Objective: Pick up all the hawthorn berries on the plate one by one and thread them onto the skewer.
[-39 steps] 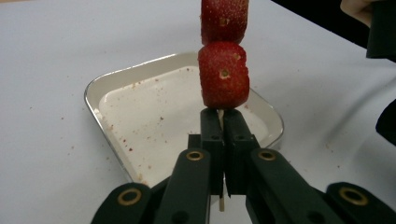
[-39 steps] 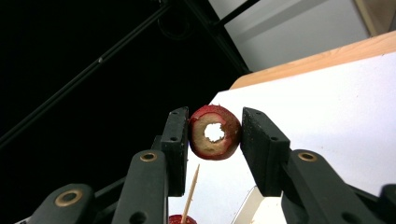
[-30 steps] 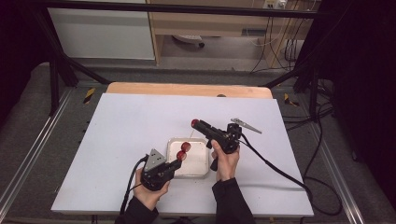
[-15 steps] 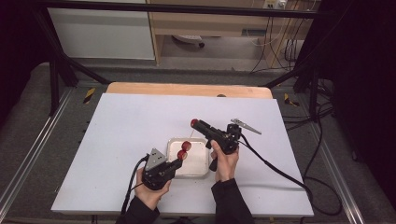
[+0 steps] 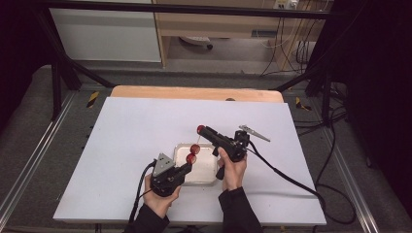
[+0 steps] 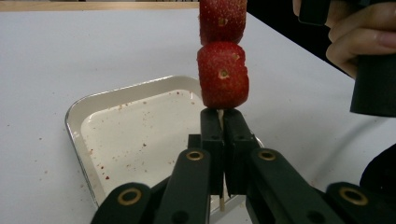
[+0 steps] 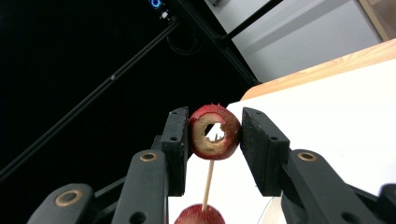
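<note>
So on my feed the left gripper (image 5: pixel 188 167) has its jaws squeezed together on the bottom end of a thin wooden skewer (image 6: pixel 220 113), and in the left gripper view I can see the stick poking out below the pads too. 2 strawberries (image 6: pixel 222 73) are already threaded on it, stacked 1 above the other, the lower 1 sitting right above the jaw tips. The skewer leans up and away over the small white tray (image 5: pixel 206 172), which sits toward the near edge of the table (image 5: pixel 131 126), roughly mid-width. The tray has red juice specks on its floor.

The right gripper (image 5: pixel 201 129) is higher up, past the tray's far edge, jaws clamped on a 3rd piece of fruit (image 7: pixel 214 132), a red piece with a hollowed core. In the right gripper view the skewer tip comes up to that hole from below, with another strawberry (image 7: pixel 196 216) lower on the stick. Can't tell if the tip is actually through yet.

Both hands come in from the near edge, with a cable (image 5: pixel 291 177) trailing off to the right.
</note>
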Action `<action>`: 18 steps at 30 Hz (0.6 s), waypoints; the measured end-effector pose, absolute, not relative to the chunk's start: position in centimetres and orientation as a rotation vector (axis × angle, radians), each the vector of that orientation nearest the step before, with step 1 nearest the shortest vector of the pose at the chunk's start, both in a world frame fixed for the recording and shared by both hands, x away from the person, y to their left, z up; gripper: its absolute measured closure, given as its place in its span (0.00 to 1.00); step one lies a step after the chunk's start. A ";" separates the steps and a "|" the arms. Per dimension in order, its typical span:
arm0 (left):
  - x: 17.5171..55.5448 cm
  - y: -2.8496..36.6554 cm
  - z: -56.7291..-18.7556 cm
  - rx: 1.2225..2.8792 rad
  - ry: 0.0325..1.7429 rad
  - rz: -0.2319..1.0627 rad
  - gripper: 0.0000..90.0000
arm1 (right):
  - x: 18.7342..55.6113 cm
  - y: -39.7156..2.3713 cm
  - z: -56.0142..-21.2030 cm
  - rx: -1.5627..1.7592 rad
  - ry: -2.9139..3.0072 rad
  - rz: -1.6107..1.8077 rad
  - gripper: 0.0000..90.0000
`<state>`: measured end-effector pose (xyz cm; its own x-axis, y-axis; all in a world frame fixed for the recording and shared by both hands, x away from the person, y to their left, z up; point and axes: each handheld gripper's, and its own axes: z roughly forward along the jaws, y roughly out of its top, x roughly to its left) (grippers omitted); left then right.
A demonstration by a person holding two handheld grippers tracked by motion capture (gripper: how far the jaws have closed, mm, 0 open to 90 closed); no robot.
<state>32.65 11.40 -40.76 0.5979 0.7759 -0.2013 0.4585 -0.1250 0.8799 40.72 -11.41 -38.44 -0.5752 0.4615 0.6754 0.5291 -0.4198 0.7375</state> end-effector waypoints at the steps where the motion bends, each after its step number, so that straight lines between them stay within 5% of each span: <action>1: 32.7 11.3 -40.7 1.762 1.014 0.376 0.98 | 40.7 -11.4 -38.5 -1.425 -1.668 -2.182 0.70; 18: 33.9 11.1 -40.6 1.750 1.038 0.345 0.98 | 39.9 -10.6 -39.4 -1.415 -1.709 -2.141 0.70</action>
<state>33.86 11.09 -40.62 0.5861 0.7757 -0.2340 0.4813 -0.1009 0.8707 39.90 -10.63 -39.42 -0.5774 0.4681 0.6689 0.5485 -0.3845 0.7425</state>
